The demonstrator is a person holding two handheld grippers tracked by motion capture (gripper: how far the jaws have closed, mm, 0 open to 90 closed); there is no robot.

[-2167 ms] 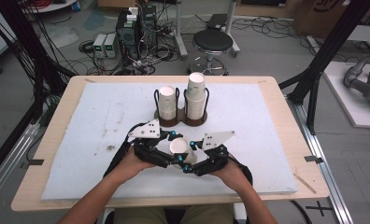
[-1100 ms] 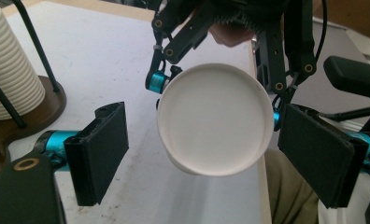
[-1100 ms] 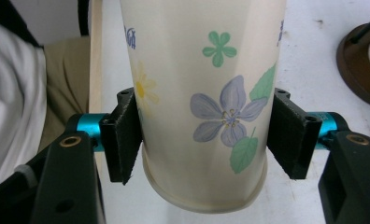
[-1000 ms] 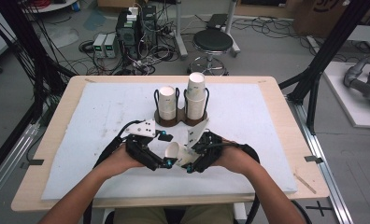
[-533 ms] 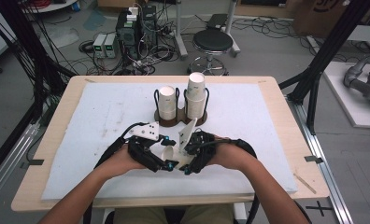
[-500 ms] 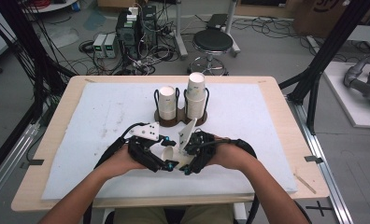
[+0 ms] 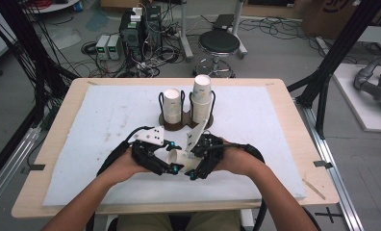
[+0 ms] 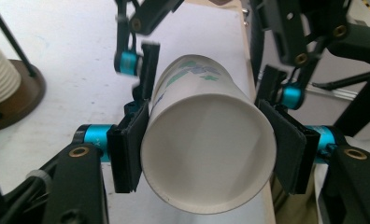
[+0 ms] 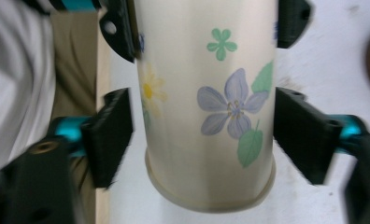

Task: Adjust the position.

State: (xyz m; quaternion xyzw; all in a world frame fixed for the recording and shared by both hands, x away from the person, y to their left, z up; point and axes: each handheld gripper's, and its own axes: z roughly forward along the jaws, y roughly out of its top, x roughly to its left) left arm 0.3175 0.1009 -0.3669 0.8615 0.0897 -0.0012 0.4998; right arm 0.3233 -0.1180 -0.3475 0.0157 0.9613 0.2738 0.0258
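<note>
Left gripper view: left gripper (image 8: 206,154) just clamped paper cup (image 8: 206,154) at rim | right gripper (image 9: 204,135) just released, pads (image 9: 110,135) clear of cup base

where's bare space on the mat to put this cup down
The white mat is bare left of the cup holder, and right of it toward the table edge. It is crowded in the middle, where both claws meet around the paper cup.

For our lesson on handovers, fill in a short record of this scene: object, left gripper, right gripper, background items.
object: white flower-printed paper cup, lying sideways between both grippers
left gripper: has just closed; fingers press the cup near its open rim
right gripper: has just opened; fingers stand off the cup's base end
background items: two paper cup stacks in a brown holder
</note>
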